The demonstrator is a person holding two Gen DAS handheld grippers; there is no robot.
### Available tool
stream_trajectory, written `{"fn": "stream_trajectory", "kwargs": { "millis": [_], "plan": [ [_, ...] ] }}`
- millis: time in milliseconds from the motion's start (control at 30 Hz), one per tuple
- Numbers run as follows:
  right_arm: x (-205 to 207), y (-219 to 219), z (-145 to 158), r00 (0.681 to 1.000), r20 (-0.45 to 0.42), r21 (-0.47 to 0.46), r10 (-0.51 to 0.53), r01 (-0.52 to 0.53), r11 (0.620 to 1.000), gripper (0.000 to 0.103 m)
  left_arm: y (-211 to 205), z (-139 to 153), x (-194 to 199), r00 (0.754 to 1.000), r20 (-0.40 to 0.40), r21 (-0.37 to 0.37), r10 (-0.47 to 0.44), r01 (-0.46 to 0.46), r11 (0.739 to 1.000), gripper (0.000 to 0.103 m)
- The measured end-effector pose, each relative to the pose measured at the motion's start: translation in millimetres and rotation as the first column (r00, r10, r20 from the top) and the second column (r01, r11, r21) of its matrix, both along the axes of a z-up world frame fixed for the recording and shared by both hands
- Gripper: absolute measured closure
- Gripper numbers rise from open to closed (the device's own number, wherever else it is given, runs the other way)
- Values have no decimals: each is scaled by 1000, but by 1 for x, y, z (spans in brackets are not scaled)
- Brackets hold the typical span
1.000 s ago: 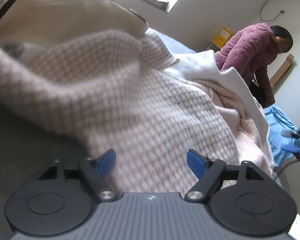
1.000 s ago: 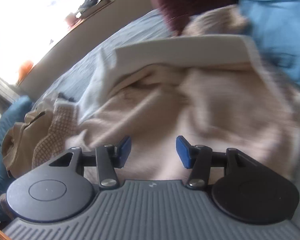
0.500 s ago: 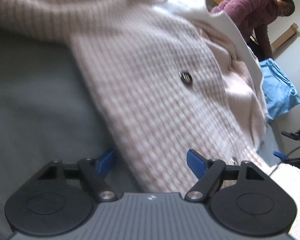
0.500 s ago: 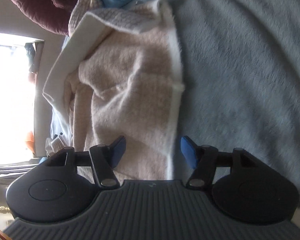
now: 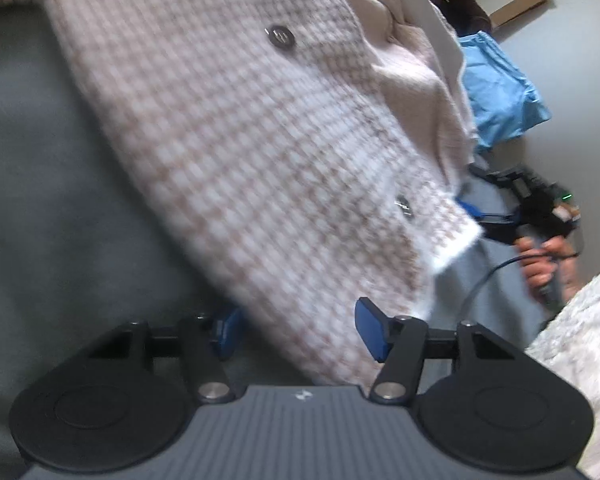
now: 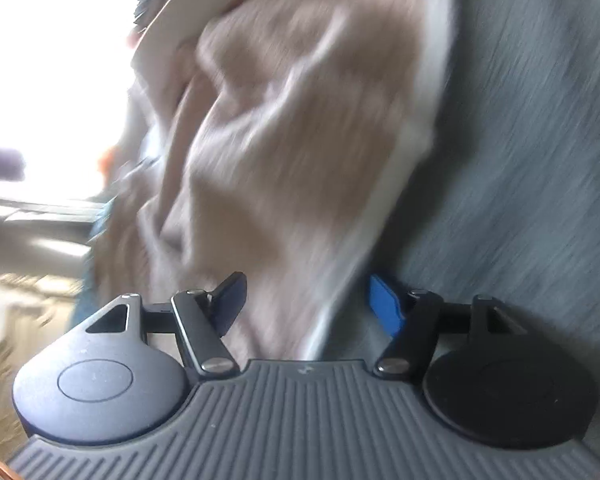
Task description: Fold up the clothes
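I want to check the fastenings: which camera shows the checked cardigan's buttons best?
The left wrist view: two dark buttons sit plainly on the checked cardigan. The right wrist view shows only blurred pinkish knit, no buttons.

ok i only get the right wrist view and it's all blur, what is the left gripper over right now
Observer: The left gripper is over the hem end of a pink-and-white checked knit cardigan. The cloth lies between its jaws, which are closing but not yet pressing on it.
Operator: any fastenings showing on it
Observer: Two dark round buttons face up, one in the middle of the panel and one near the hem corner.
Operator: anything else near it
Observer: A light blue garment lies past the cardigan's far edge, on the right of the left wrist view.
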State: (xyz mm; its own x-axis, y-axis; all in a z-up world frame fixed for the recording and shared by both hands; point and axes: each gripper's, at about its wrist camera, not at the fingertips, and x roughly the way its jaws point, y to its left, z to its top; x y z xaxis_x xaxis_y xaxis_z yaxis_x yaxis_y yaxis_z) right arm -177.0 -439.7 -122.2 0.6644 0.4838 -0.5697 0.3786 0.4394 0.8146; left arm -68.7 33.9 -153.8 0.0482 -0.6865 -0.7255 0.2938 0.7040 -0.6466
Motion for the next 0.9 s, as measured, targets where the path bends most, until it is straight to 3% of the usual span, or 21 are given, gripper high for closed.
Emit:
{"fn": "stream_trajectory", "kwargs": {
  "millis": [133, 200, 233, 333, 400, 500, 600, 667, 733, 800, 867, 900],
  "plan": [
    [14, 14, -11, 996, 80, -7, 30, -30, 1000, 46, -9, -11, -1, 996, -51, -4, 72, -72, 997, 45],
    [20, 20, -14, 993, 111, -32, 43, -39, 999, 52, -19, -12, -3, 993, -39, 22, 114, -114, 993, 47],
    [22, 24, -14, 992, 117, -56, 51, -44, 997, 59, -22, -10, -5, 992, -24, 48, 128, -127, 991, 53],
    [26, 32, -12, 994, 84, -149, 67, -54, 987, 99, -26, -6, -6, 988, -2, 124, 152, -151, 981, 82],
    [27, 34, -6, 993, 86, -186, 75, -58, 981, 101, -19, -6, -1, 983, -69, 114, 171, -162, 980, 92],
    [16, 39, 21, 987, 118, -266, 110, -75, 961, 101, -5, 5, 11, 959, -211, 39, 188, -184, 982, 94],
    [-2, 34, 50, 978, 167, -271, 122, -73, 960, 102, 1, 38, 9, 977, -184, -4, 112, -114, 993, 94],
    [-14, 31, 55, 982, 143, -274, 127, -84, 958, 102, 3, 50, 2, 983, -178, -11, 46, -49, 999, 94],
    [-25, 27, 56, 985, 108, -277, 132, -97, 956, 102, -1, 46, -6, 983, -185, 38, -6, 14, 999, 94],
    [-33, 23, 38, 991, 21, -282, 133, -122, 952, 102, -9, 28, -7, 974, -226, 113, -22, 48, 992, 95],
    [-35, 22, 15, 991, -64, -268, 116, -129, 955, 102, -14, 11, -5, 958, -285, 142, -15, 58, 988, 96],
    [-37, 21, 14, 992, -64, -260, 105, -118, 958, 102, -15, 11, -4, 958, -287, 136, -23, 64, 989, 96]
  ]
}}
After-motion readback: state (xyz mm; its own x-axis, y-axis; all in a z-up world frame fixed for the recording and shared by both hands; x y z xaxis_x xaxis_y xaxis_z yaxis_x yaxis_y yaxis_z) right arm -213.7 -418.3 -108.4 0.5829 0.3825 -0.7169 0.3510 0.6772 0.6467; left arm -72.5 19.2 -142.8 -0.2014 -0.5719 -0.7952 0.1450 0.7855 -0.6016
